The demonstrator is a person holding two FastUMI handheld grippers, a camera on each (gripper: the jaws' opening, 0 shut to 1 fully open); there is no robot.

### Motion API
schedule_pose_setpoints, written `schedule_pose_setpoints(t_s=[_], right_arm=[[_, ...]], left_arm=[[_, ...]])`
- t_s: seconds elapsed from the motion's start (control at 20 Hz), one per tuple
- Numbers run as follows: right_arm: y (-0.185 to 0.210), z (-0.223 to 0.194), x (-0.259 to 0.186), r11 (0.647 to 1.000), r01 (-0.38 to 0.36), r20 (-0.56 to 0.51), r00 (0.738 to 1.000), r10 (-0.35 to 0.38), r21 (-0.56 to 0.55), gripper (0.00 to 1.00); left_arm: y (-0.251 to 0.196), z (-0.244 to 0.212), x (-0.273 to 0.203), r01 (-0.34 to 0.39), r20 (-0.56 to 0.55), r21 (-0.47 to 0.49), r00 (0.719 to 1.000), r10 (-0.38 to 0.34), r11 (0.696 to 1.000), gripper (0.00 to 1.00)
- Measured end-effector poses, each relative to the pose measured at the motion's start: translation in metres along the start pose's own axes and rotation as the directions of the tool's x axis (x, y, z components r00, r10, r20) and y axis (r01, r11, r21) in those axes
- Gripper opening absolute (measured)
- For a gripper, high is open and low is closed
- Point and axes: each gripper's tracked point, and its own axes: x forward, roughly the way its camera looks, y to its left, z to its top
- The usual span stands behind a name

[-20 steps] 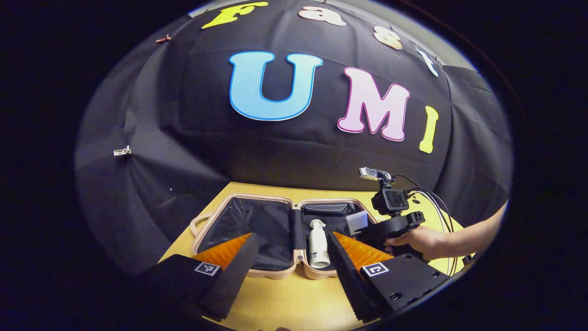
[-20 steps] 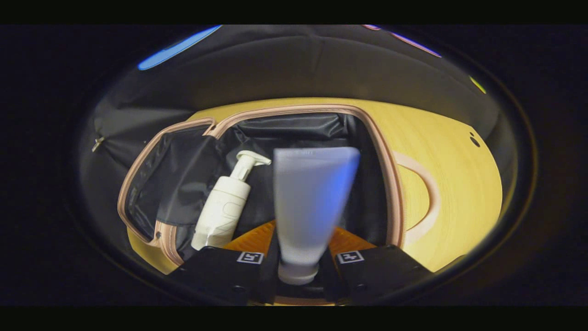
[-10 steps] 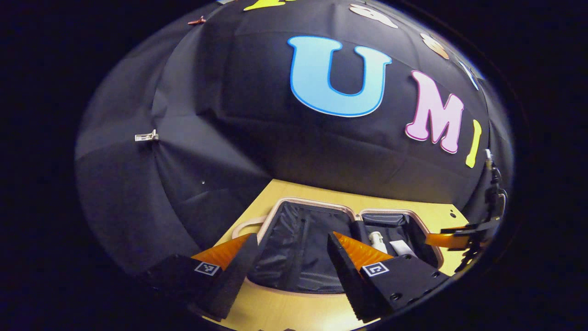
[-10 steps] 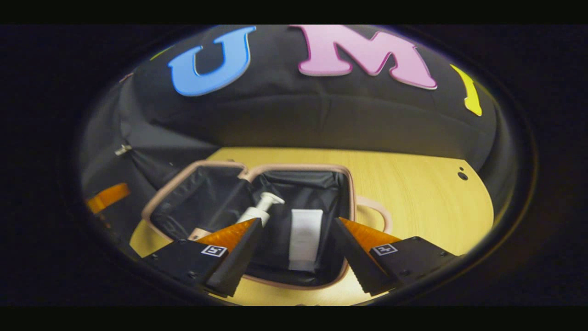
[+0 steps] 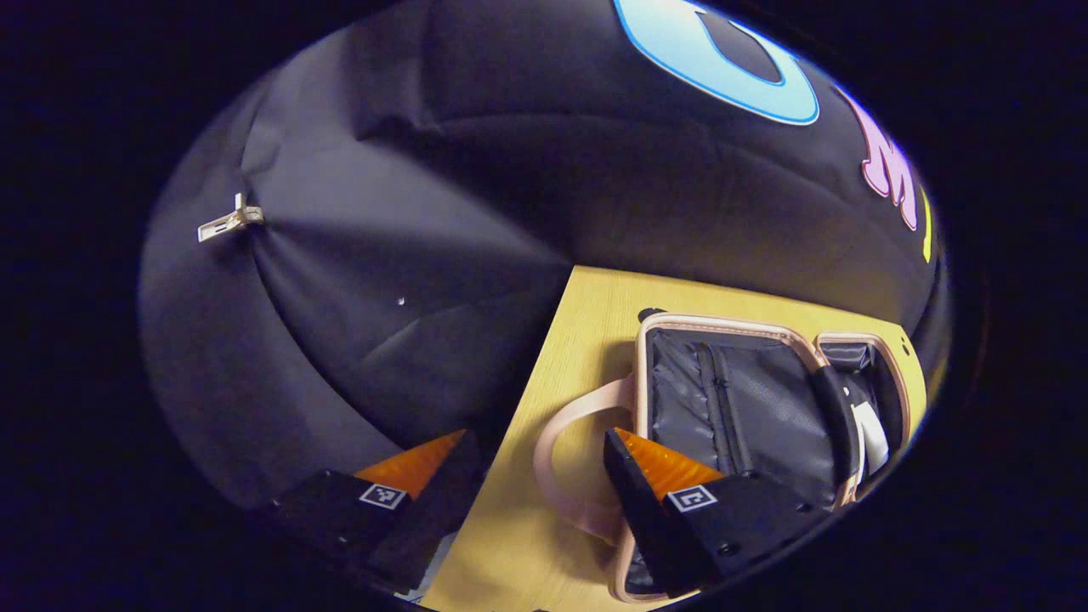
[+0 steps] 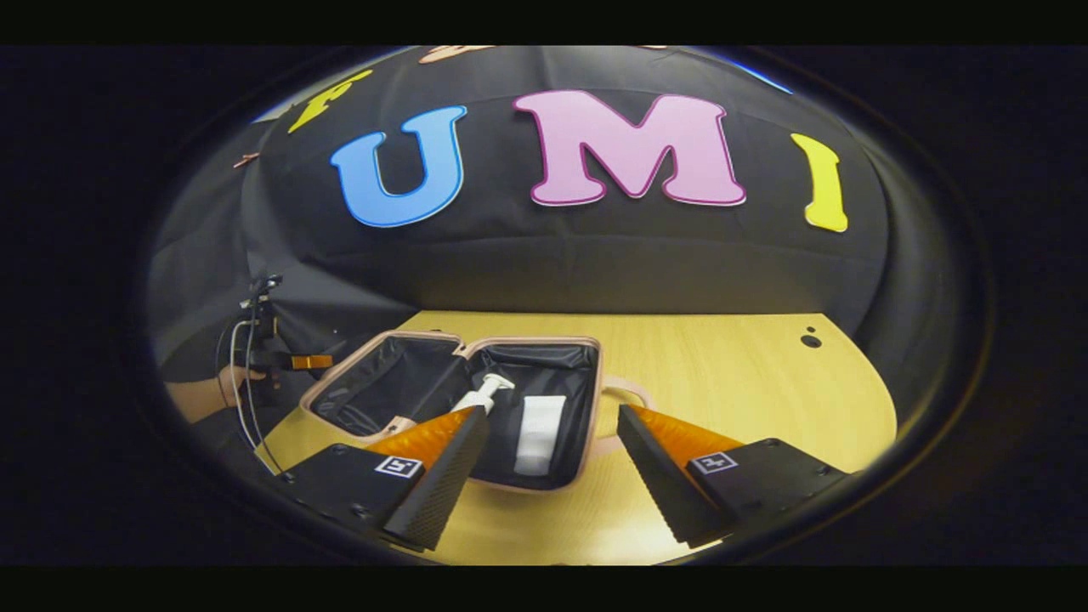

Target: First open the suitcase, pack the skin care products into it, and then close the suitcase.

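Right gripper (image 6: 544, 463) let go tube (image 6: 540, 435), pulled back; suitcase (image 6: 586, 425) still open.

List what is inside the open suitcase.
The suitcase holds a white pump bottle and a white tube in its right half. The right gripper's finger covers the bottle's lower body; the left half's near corner is hidden.
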Motion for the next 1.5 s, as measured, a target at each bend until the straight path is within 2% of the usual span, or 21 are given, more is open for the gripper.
schedule_pose_setpoints(t_s=[0.05,0.1,0.15,0.25,0.35,0.55,0.65,0.7,0.8,0.9,1.2,1.4,1.5], right_arm=[[-0.004,-0.005,-0.006,1.000,0.011,-0.010,1.000,-0.011,-0.013,0.98],[-0.008,-0.009,-0.011,1.000,0.018,-0.021,1.000,-0.019,-0.010,0.98],[-0.008,-0.013,-0.017,1.000,0.019,-0.032,0.999,-0.018,0.006,0.98],[-0.016,-0.022,-0.025,0.999,0.034,-0.053,0.998,-0.033,0.026,0.98],[-0.028,-0.034,-0.029,0.998,0.059,-0.079,0.995,-0.059,-0.001,0.98],[-0.040,-0.036,-0.030,0.996,0.086,-0.085,0.993,-0.085,0.003,0.98],[-0.049,-0.036,-0.032,0.994,0.105,-0.082,0.991,-0.104,0.014,0.98],[-0.052,-0.036,-0.033,0.994,0.112,-0.080,0.991,-0.110,0.018,0.98],[-0.059,-0.038,-0.036,0.992,0.126,-0.081,0.989,-0.124,0.020,0.98],[-0.067,-0.039,-0.037,0.990,0.142,-0.083,0.987,-0.140,0.022,0.98],[-0.075,-0.033,-0.038,0.988,0.153,-0.062,0.987,-0.151,0.026,0.98],[-0.079,-0.026,-0.042,0.987,0.157,-0.043,0.987,-0.156,0.018,0.98],[-0.083,-0.023,-0.047,0.987,0.162,-0.032,0.986,-0.161,0.015,0.98]], left_arm=[[0.001,-0.006,0.009,0.000,-0.042,0.012,0.999,0.000,1.000,0.89],[0.008,-0.012,0.017,-0.007,-0.065,0.027,0.998,0.009,1.000,0.95],[0.010,-0.018,0.026,0.004,-0.094,0.034,0.996,-0.001,0.999,0.94],[0.005,-0.023,0.036,0.049,-0.143,0.029,0.989,-0.045,0.998,0.89],[0.002,-0.024,0.040,0.092,-0.185,0.056,0.979,-0.080,0.994,0.92],[-0.003,-0.029,0.046,0.167,-0.276,0.120,0.952,-0.129,0.979,0.86],[-0.007,-0.039,0.049,0.178,-0.327,0.128,0.937,-0.128,0.976,0.63],[-0.007,-0.040,0.047,0.167,-0.334,0.139,0.936,-0.112,0.976,0.62],[-0.010,-0.038,0.054,0.155,-0.312,0.142,0.944,-0.104,0.978,0.40],[-0.009,-0.036,0.054,0.136,-0.304,0.135,0.949,-0.090,0.981,0.29],[-0.008,-0.029,0.048,0.072,-0.282,0.099,0.959,-0.042,0.993,0.16],[-0.010,0.010,0.015,0.027,-0.198,0.172,0.980,0.007,0.985,0.14],[-0.016,0.033,-0.004,0.019,-0.141,0.205,0.990,0.010,0.978,0.14]])
